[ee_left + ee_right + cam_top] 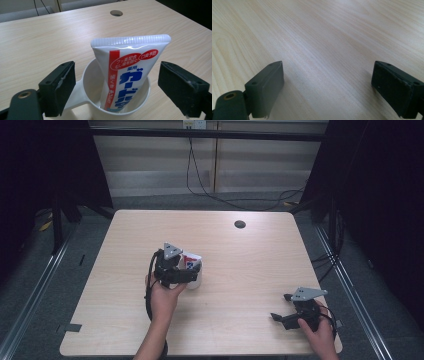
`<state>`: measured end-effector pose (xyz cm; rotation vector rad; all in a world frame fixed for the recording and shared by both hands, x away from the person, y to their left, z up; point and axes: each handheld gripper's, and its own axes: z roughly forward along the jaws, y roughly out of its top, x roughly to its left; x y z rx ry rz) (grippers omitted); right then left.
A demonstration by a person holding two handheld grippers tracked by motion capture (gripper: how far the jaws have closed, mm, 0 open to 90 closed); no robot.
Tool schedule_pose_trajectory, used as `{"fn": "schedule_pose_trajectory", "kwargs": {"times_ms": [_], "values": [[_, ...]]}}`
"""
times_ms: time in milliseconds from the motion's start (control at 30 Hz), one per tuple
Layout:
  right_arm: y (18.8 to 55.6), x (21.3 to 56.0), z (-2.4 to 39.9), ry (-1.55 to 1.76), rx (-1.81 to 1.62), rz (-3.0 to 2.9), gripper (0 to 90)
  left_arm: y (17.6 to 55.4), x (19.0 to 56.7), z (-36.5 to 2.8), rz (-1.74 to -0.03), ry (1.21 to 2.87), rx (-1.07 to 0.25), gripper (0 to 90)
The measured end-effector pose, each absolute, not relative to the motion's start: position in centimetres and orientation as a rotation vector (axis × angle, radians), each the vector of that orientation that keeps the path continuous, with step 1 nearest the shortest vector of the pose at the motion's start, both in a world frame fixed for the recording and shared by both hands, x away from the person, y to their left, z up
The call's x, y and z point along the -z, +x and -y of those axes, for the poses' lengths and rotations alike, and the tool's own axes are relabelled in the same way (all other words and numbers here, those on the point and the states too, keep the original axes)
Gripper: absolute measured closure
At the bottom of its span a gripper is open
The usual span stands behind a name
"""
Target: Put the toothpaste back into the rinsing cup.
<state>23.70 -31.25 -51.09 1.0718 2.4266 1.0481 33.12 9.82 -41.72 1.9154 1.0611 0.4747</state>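
A white toothpaste tube [130,75] with red and blue print stands crimped end up in a white cup [90,72] with a side handle. In the left gripper view my left gripper [117,75] is open, one jaw on each side of the tube, with a gap to both pads. From above, the left gripper [172,267] sits just left of the cup [196,281] and tube [191,261] near the table's middle. My right gripper [280,306] rests near the front right corner, and it [327,75] is open over bare wood with nothing between its jaws.
The light wooden table [240,260] has a round cable hole [240,224] at the far centre-right, the same hole [116,13] lying beyond the cup. Black frame posts and dark curtains flank the table. Cables lie on the floor behind it.
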Motion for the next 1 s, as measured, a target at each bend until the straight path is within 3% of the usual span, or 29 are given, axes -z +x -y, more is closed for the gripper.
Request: {"fn": "schedule_pose_trajectory", "kwargs": {"times_ms": [1000], "values": [[23.7, 51.1, 31.3, 1.071, -1.048, -2.427, 10.5, 32.4, 41.1, -13.1, -1.038, 1.955, -0.46, 11.6]]}}
